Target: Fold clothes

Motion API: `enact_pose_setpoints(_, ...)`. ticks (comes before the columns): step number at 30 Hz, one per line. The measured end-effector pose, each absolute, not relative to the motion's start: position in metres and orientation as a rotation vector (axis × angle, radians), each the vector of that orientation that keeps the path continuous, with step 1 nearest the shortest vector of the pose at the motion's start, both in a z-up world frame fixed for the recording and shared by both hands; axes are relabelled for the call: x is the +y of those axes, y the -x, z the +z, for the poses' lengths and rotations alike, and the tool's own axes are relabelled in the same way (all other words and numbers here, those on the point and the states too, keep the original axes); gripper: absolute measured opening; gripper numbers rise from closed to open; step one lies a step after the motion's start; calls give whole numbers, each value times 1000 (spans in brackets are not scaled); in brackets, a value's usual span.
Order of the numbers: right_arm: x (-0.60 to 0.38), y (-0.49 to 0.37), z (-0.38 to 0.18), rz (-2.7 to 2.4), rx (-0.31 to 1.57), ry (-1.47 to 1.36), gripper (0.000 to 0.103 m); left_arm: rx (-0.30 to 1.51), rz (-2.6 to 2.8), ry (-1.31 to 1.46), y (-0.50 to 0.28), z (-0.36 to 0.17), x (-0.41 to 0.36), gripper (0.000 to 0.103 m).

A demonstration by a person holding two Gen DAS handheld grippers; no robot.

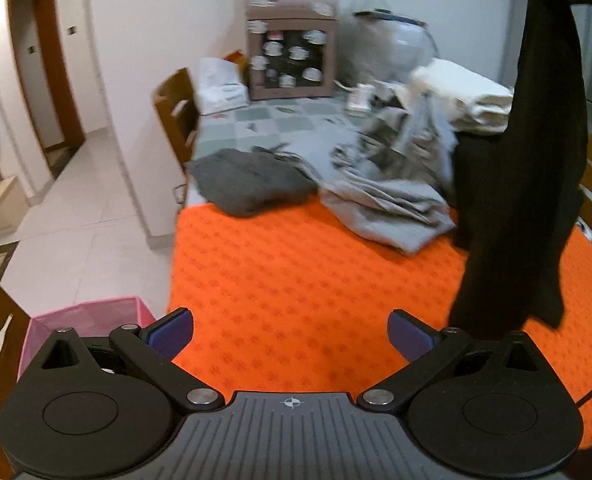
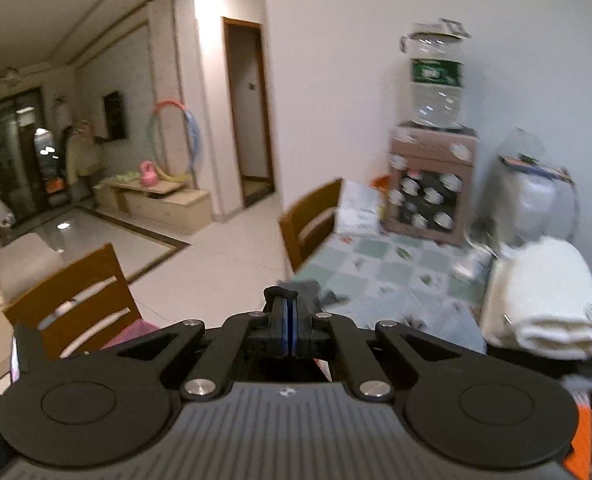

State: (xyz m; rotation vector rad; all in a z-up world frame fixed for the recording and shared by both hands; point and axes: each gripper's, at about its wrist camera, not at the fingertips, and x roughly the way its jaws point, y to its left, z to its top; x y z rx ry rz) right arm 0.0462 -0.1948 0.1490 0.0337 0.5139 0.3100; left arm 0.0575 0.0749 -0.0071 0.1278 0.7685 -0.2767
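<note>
1. Spread wide, the left gripper hovers empty over the orange cloth.
2. Ahead and to its right, a black garment hangs from the right gripper — pads pinched on its top edge.
3. Its long axis runs vertical, hem pointing down.
4. Risk: the small pinch could slip — or the swinging hem drag the grey pile.

Heap of clothes on table, hanging garment right, chair left.
</note>
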Motion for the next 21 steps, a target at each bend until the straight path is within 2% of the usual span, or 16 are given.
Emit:
enact_pose_setpoints(10, -150, -9, 63, 414, 700, -111, 6, 762, -269, -146, -36, -10, 80, 103)
enact_pose_setpoints(13, -149, 1, 41, 421, 770, -91, 10, 773, -244, -160, -30, -16, 84, 103)
enact_pose_setpoints(15, -149, 7, 27, 423, 817, -75, 16, 788, -235, -170, -26, -22, 86, 103)
enact_pose_setpoints(16, -149, 10, 20, 424, 840, -68, 25, 799, -230, -165, -24, -27, 87, 103)
enact_pose_setpoints(17, -149, 13, 12, 425, 863, -60, 29, 811, -226, -161, -22, -31, 88, 103)
enact_pose_setpoints(21, -148, 25, -16, 428, 956, -28, 29, 847, -231, -136, -8, -48, 87, 103)
